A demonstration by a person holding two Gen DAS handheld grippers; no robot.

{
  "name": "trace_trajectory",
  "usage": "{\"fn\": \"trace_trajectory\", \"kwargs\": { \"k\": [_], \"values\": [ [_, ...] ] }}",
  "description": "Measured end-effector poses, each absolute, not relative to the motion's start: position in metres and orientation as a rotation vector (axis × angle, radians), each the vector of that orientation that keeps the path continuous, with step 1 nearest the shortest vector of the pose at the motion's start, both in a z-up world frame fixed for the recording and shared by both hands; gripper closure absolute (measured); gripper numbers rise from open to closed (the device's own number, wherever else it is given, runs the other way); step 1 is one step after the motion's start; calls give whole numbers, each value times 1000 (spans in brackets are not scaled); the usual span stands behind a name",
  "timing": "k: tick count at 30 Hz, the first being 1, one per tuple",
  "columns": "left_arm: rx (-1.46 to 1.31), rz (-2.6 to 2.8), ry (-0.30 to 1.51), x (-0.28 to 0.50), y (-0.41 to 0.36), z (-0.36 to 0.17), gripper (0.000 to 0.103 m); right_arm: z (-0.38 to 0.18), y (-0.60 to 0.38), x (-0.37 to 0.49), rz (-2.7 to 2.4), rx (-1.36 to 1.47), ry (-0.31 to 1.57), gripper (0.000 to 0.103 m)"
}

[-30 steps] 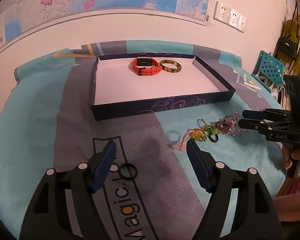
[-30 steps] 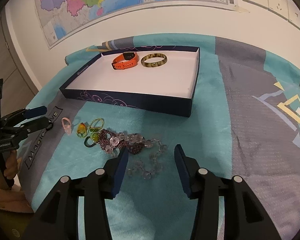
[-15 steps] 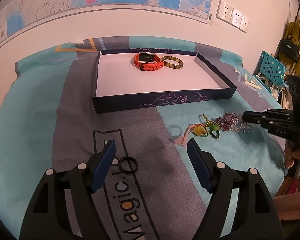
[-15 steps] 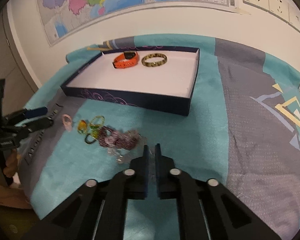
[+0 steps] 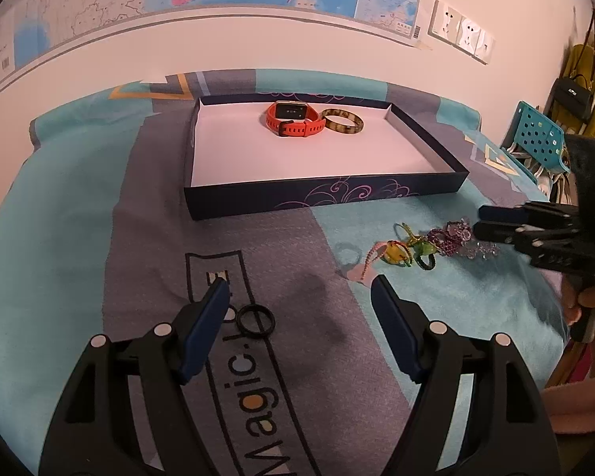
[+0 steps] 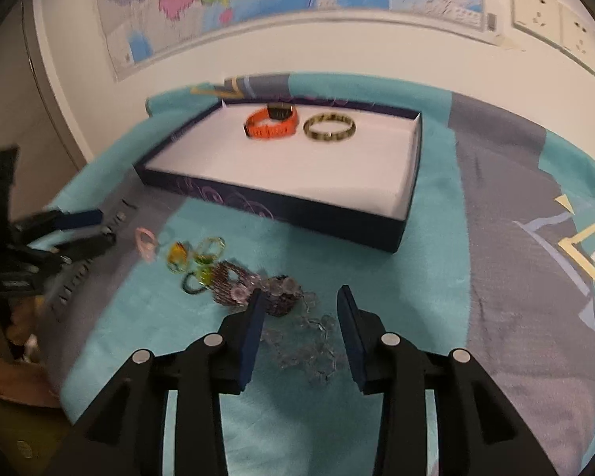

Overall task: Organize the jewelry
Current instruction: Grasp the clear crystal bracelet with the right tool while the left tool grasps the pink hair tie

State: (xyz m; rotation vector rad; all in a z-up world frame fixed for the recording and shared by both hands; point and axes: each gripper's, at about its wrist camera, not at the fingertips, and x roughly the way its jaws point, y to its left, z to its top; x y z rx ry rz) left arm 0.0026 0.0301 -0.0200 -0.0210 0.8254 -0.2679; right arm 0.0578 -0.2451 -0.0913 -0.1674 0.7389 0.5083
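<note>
Right wrist view: watch (image 6: 271, 123) and bangle (image 6: 329, 128) boxed upper centre; beads (image 6: 301, 337) and rings remain; right tongs (image 6: 300, 335) opening empty, left tongs (image 5: 299, 329) released.

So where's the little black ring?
In the left wrist view the black ring lies on the grey part of the cloth, just inside the left gripper's left finger, well short of the box.

Tangled bead jewelry (image 6: 258, 289) beside box (image 6: 297, 206)

Orange watch (image 5: 293, 119), tortoiseshell bangle (image 5: 343, 121), navy swirl-patterned tray (image 5: 325, 196), teal-grey cloth (image 5: 59, 214).
</note>
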Motion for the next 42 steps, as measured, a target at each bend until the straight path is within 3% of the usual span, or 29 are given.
{"fn": "trace_trajectory", "kwargs": {
  "k": [3, 6, 10, 12, 20, 21, 25, 32, 33, 36, 39, 42],
  "values": [
    [-27, -261, 828, 2, 33, -21, 30, -99, -243, 62, 520, -172, 756, 68],
    [-31, -255, 831, 2, 36, -22, 29, -99, -244, 59, 528, -189, 755, 84],
    [-36, -253, 837, 1, 39, -23, 30, -97, -250, 55, 533, -172, 749, 90],
    [-33, -255, 840, 1, 38, -24, 32, -92, -254, 53, 546, -136, 736, 103],
    [-17, -268, 846, 0, 32, -26, 33, -72, -262, 39, 584, -89, 688, 103],
    [-18, -268, 847, 0, 32, -27, 33, -72, -261, 40, 578, -92, 693, 99],
    [-17, -267, 847, 0, 31, -27, 33, -82, -250, 43, 572, -126, 717, 55],
    [-23, -258, 852, 0, 32, -27, 33, -103, -228, 49, 512, -240, 733, 51],
    [-22, -261, 852, 0, 32, -27, 33, -103, -229, 48, 510, -239, 734, 53],
    [-4, -281, 839, 0, 27, -24, 33, -102, -236, 48, 498, -220, 734, 78],
    [18, -312, 824, 1, 17, -20, 34, -101, -247, 48, 508, -177, 743, 83],
    [44, -348, 811, 5, 3, -18, 34, -96, -255, 47, 531, -125, 732, 96]
  ]
}}
